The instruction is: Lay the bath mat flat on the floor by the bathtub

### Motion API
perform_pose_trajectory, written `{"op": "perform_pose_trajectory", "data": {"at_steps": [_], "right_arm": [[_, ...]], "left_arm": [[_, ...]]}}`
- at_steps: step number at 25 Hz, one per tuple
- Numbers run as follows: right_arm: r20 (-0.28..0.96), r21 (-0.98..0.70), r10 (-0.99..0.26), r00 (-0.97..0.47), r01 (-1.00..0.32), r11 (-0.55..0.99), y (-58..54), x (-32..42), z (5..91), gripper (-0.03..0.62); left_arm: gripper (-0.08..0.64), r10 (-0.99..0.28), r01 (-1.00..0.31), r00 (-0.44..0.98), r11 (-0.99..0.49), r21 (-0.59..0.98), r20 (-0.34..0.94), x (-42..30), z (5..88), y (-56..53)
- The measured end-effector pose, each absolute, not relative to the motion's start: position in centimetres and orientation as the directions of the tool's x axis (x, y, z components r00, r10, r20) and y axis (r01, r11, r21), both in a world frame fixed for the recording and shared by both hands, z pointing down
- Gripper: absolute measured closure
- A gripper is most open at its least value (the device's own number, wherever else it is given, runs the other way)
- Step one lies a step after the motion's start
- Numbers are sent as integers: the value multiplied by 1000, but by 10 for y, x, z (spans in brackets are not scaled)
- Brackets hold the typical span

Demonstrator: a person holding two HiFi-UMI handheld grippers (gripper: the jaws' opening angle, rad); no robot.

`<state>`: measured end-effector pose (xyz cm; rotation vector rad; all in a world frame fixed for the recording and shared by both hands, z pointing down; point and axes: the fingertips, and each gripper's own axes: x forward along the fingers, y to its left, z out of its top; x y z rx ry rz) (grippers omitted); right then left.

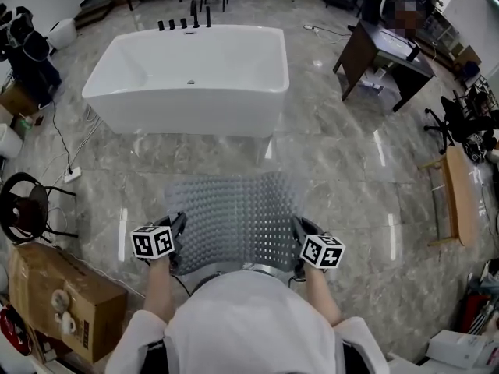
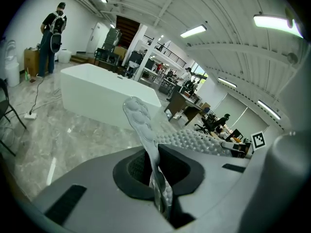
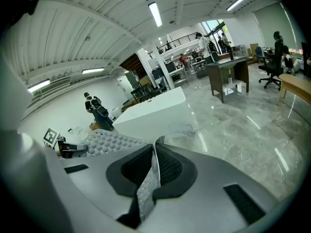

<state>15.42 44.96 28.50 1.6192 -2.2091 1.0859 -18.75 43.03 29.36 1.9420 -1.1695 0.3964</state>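
Note:
A grey, bumpy, see-through bath mat (image 1: 232, 220) hangs spread out above the marble floor, in front of the white bathtub (image 1: 191, 76). My left gripper (image 1: 176, 240) is shut on the mat's near left corner, and my right gripper (image 1: 299, 242) is shut on its near right corner. In the left gripper view the mat's edge (image 2: 146, 130) runs up out of the closed jaws, with the tub (image 2: 104, 93) beyond. In the right gripper view a strip of mat (image 3: 149, 181) is pinched between the pads, and the rest of the mat (image 3: 109, 141) spreads to the left.
A cardboard box (image 1: 58, 298) stands at my left, next to a black chair (image 1: 25, 206). A cable and power strip (image 1: 72, 174) lie left of the tub. A dark desk (image 1: 386, 57) and a wooden bench (image 1: 458, 193) stand to the right. A person (image 2: 51, 35) stands far off.

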Motion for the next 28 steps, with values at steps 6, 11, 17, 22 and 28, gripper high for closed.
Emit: {"op": "perform_pose_trajectory", "data": {"at_steps": [6, 11, 17, 22, 28], "right_arm": [[529, -451, -741, -413, -877, 166, 409, 177, 288, 552], [507, -467, -754, -417, -868, 165, 386, 186, 283, 552], [502, -452, -766, -402, -877, 163, 343, 180, 278, 552], [514, -451, -776, -366, -884, 118, 312, 170, 277, 552], [519, -453, -790, -328, -889, 71, 262, 144, 274, 552]], "left_arm": [[515, -633, -855, 490, -212, 474, 600, -174, 287, 400], [515, -652, -859, 485, -231, 456, 583, -167, 275, 369], [515, -641, -851, 502, -247, 464, 580, -171, 279, 318], [515, -617, -833, 536, -277, 479, 576, -177, 279, 272], [515, -574, -811, 576, -314, 493, 581, -191, 282, 210]]}}
